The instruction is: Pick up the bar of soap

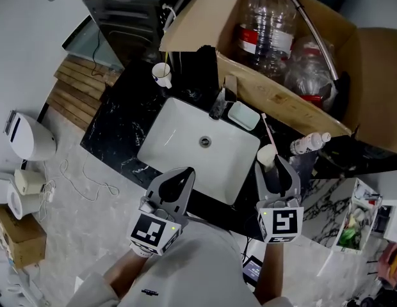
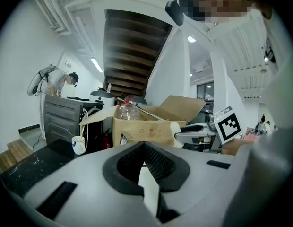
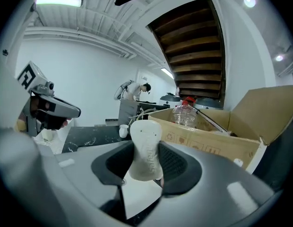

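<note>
The bar of soap [image 1: 267,155], a cream white oval bar, stands on end between the jaws of my right gripper [image 1: 276,166], which is shut on it over the black counter to the right of the sink. In the right gripper view the soap [image 3: 145,148] fills the gap, and both pads of the right gripper [image 3: 145,167] press its sides. My left gripper [image 1: 184,174] hangs over the near rim of the white sink [image 1: 179,130]. The jaws of the left gripper [image 2: 143,146] are shut tip to tip with nothing in them.
A pale blue soap dish [image 1: 243,115] lies empty behind the sink beside the faucet [image 1: 219,103]. A toothbrush [image 1: 267,128] and a small bottle [image 1: 308,143] lie on the counter at the right. A cardboard box [image 1: 301,101] of plastic bottles stands behind. A white cup [image 1: 162,74] is at the back left.
</note>
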The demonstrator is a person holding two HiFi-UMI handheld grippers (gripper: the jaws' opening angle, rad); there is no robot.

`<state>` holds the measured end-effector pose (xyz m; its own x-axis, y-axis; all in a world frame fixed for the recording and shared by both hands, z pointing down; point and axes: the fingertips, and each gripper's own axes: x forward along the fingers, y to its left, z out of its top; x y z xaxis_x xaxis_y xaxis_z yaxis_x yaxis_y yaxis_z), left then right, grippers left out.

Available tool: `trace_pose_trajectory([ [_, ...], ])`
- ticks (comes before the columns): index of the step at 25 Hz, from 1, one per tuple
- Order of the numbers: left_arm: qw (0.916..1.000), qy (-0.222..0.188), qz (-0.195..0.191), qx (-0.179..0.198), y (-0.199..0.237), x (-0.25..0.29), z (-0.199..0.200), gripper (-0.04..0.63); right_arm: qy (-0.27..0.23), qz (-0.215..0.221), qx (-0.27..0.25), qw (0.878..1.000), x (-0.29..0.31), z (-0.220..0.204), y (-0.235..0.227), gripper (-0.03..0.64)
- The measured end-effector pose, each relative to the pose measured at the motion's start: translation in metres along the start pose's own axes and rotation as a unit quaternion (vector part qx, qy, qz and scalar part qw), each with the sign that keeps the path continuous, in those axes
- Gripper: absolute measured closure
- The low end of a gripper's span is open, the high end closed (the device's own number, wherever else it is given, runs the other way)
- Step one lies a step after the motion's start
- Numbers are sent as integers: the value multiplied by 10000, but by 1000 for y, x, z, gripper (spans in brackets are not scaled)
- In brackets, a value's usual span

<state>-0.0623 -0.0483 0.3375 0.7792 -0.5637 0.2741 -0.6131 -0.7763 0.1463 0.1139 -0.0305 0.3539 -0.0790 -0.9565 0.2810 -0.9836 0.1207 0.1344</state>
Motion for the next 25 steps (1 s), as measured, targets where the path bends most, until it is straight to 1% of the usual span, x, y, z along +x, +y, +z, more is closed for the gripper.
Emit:
trace_pose_trajectory([
  [7, 10000, -82, -49, -6, -4, -8, 5, 589, -357, -160, 194, 9990, -30, 20, -1, 436],
  [12, 9999, -154, -59, 46, -3, -12, 11, 589, -597, -282, 340, 9972, -51, 28, 2, 436],
  [19, 9996, -261, -59, 13, -4, -15, 14, 589, -913, -514, 565, 9929, -85, 28, -4, 436],
  [22, 9995, -306, -20, -54, -2, -19, 16, 589, -949, -516, 567, 9925, -99, 26, 2, 436],
  [25, 9996, -265, -27, -46, -1, -22, 14, 589, -968, -555, 654, 9916, -108, 23, 5, 436],
])
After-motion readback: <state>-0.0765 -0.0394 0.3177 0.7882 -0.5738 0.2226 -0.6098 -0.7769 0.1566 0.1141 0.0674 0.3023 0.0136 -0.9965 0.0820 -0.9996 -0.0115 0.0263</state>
